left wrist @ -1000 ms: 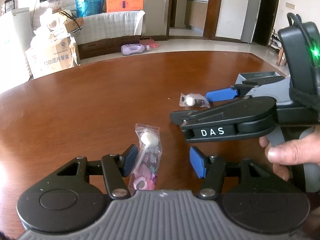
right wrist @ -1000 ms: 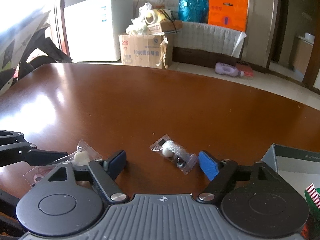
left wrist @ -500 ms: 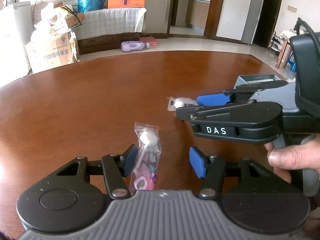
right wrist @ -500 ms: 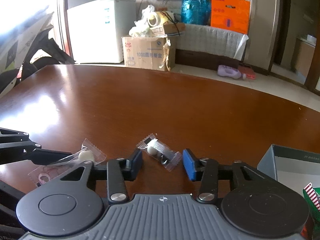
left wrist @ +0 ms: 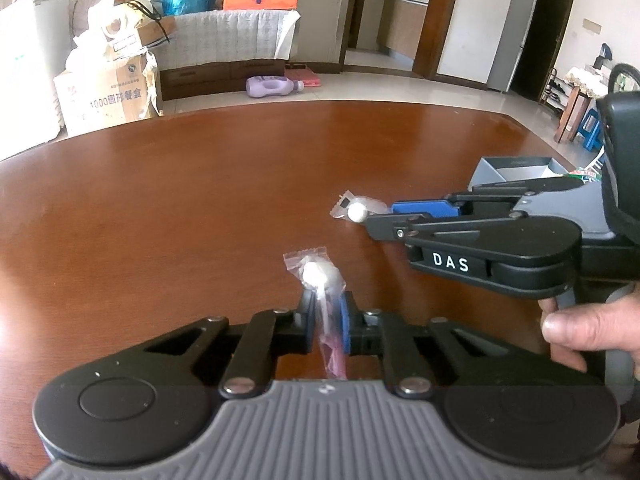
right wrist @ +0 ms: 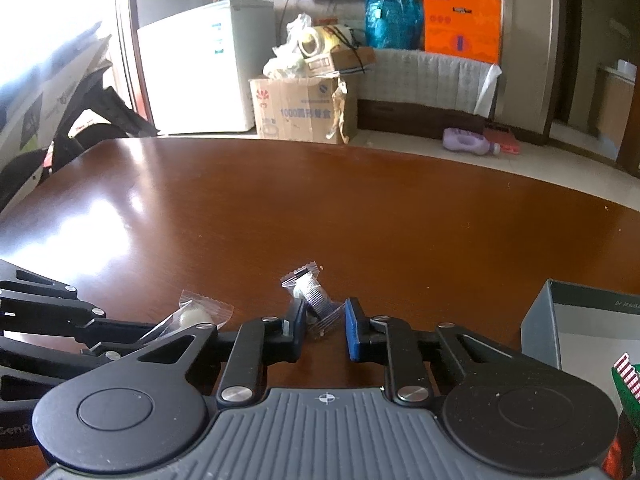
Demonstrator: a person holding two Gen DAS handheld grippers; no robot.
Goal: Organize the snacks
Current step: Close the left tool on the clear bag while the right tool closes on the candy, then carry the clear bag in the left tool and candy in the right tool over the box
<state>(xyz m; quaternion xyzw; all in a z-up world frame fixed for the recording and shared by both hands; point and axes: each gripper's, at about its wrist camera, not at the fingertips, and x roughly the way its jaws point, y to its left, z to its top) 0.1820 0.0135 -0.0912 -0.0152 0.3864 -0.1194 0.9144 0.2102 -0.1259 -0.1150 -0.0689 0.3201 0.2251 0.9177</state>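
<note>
On the left, the left hand-held gripper [left wrist: 325, 322] points down at the brown tabletop [left wrist: 180, 220]. Its jaws have just been closing and now clamp a clear snack packet with pink print [left wrist: 326, 312]. The packet stands on edge between the blue pads [left wrist: 343, 326], with a white ball-shaped piece at its upper end, beyond the fingertips. The lower end of the packet reaches back toward the gripper body.

To the right of it, the right hand-held gripper [right wrist: 323, 322] also points down at the tabletop. Its jaws have just been closing and now pinch a second clear snack packet [right wrist: 314, 302]. This packet holds a white round piece and a dark ribbed piece, and it is tilted upward between the pads. In the left wrist view, its free end [left wrist: 354, 209] projects from the fingertips over the tabletop. The two packets are near each other but apart.

A hand [left wrist: 580, 328] holds the grip of the right hand-held gripper at the right edge of the left wrist view.

Farther right, an open grey box [right wrist: 538, 320] stands on the tabletop just beside the right hand-held gripper. A green and red package [right wrist: 626, 384] shows at the right edge, in front of the box.
</note>
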